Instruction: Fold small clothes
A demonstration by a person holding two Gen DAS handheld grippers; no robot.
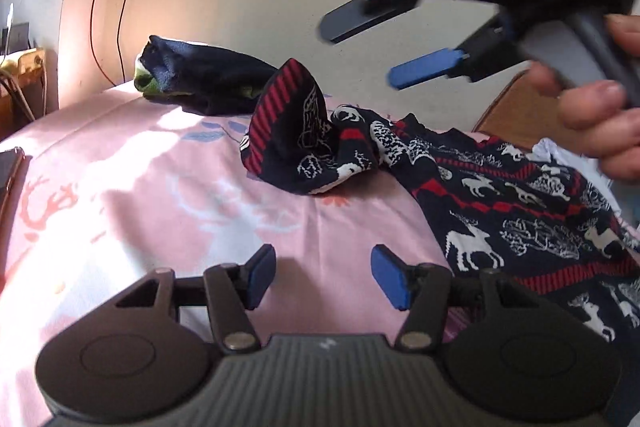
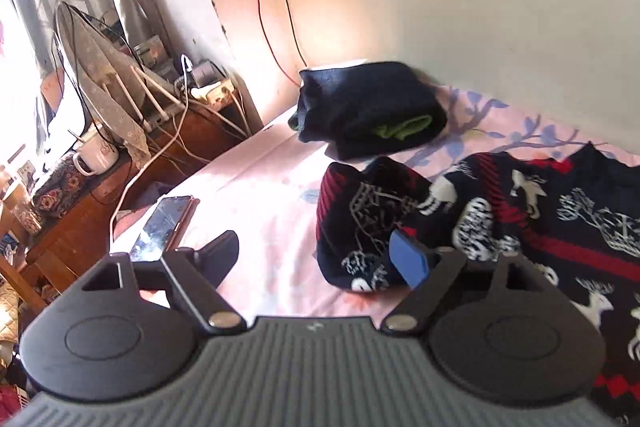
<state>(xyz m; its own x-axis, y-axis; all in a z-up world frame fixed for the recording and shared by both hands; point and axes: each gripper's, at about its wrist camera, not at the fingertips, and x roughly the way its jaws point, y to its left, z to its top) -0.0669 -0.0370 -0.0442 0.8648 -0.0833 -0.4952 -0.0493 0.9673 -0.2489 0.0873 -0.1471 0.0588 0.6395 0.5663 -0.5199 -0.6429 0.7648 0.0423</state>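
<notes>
Bedroom scene across two wrist cameras, with a pink bed sheet printed with pale deer. Spread over its right half: a navy reindeer-patterned sweater, knitted with white deer and red bands, unfolded, body lying flat and running away toward the far right. One sleeve crumpled into a raised heap at the garment's left end, red-striped cuff standing up. Beyond that heap, near the wall, a folded dark garment with a strip of green showing, already stacked and apart from the sweater. Left gripper low over bare sheet, jaws released and empty, sweater hem just to its right and the sleeve heap straight ahead, some way off. Right gripper raised in the air above the sleeve, held by a hand, jaws spread and holding nothing. From the right wrist view, right gripper with the sleeve heap directly ahead and below, its right pad overlapping the cloth in the picture, contact not certain. Likely the closer one to the sleeve, judging by both views. Long axis of sleeve hard to read while bunched. Phone at the bed's left edge; cluttered wooden desk beside the bed.
</notes>
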